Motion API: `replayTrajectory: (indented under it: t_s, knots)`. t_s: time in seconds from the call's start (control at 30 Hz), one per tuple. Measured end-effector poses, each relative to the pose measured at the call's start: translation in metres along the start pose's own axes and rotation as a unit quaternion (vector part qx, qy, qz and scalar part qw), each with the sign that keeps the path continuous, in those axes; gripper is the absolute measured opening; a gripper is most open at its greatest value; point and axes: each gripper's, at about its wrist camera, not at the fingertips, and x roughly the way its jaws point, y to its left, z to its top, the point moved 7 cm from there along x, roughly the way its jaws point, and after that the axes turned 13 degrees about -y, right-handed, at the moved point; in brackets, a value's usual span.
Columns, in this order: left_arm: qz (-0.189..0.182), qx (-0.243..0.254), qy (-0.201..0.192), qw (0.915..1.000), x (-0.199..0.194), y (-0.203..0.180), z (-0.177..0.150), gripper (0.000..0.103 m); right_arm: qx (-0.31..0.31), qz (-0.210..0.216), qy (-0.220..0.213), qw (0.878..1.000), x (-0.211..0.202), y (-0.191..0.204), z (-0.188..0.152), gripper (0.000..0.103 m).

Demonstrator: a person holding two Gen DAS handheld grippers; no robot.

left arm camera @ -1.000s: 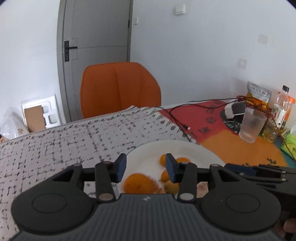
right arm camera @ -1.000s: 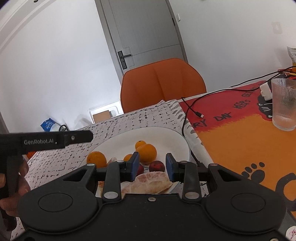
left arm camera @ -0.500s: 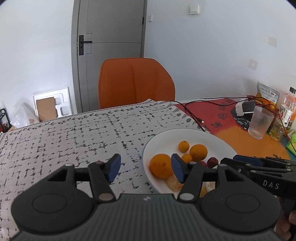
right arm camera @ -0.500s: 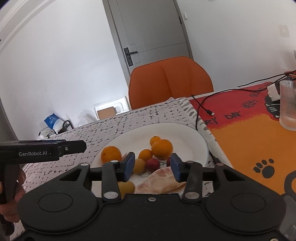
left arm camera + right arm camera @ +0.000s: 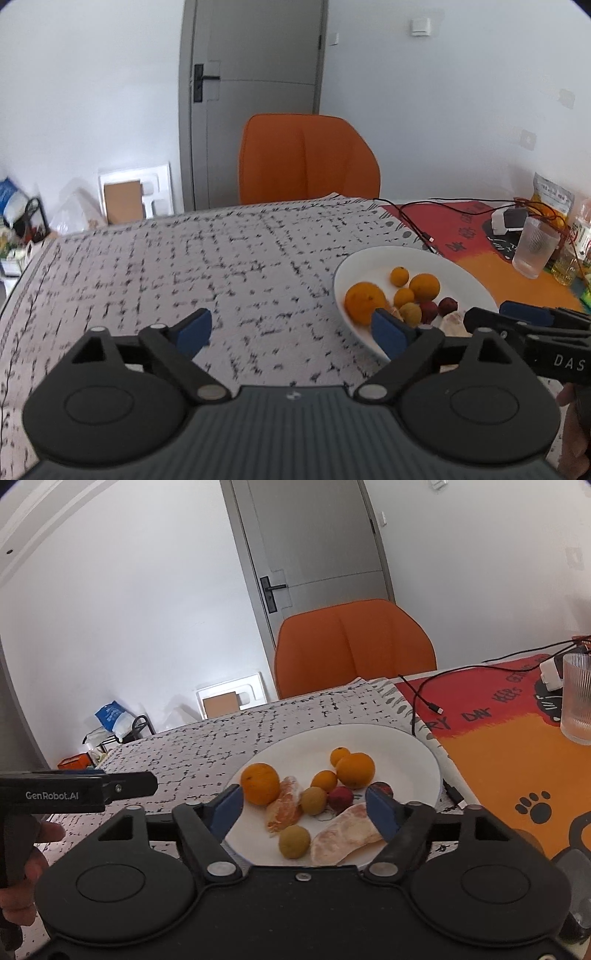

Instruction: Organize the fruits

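Fruits [image 5: 354,770] are gathered on a white plate [image 5: 417,753] on the tabletop [image 5: 221,266]. Both hand-held grippers, left [image 5: 291,328] and right [image 5: 304,806], have just been opened wide and nothing is held; the plate is seen at two o'clock from the left one.

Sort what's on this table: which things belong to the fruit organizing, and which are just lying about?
Part of the job: white plate; large orange; smaller oranges; peeled citrus pieces; yellow-green fruits; red fruits.

Just lying about: ribbed glass; black cable; snack bag; bottle; orange chair.
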Motion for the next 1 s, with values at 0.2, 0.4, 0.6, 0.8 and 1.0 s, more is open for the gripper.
replayTrajectory:
  t_s: [0.2,0.4,0.6,0.8,1.0]
  knots:
    - [0.023,-0.007,-0.003,0.9997,-0.021,0.013,-0.002,0.097,-0.007,0.006,-0.003,1.0,-0.012,0.01,0.002,0.092]
    - [0.04,-0.017,-0.01,0.999,-0.045,0.023,-0.003,0.1,-0.012,0.011,-0.005,1.0,-0.029,0.022,0.003,0.103]
    - [0.051,-0.026,-0.024,0.9981,-0.075,0.029,-0.006,0.101,-0.02,0.019,-0.005,1.0,-0.047,0.033,0.002,0.103]
    - [0.049,-0.023,-0.035,0.9979,-0.103,0.027,-0.007,0.103,-0.017,0.035,0.003,0.999,-0.065,0.044,0.001,0.103]
    - [0.051,-0.015,-0.045,0.9976,-0.124,0.025,-0.009,0.103,-0.028,0.028,0.002,0.999,-0.084,0.051,0.004,0.103]
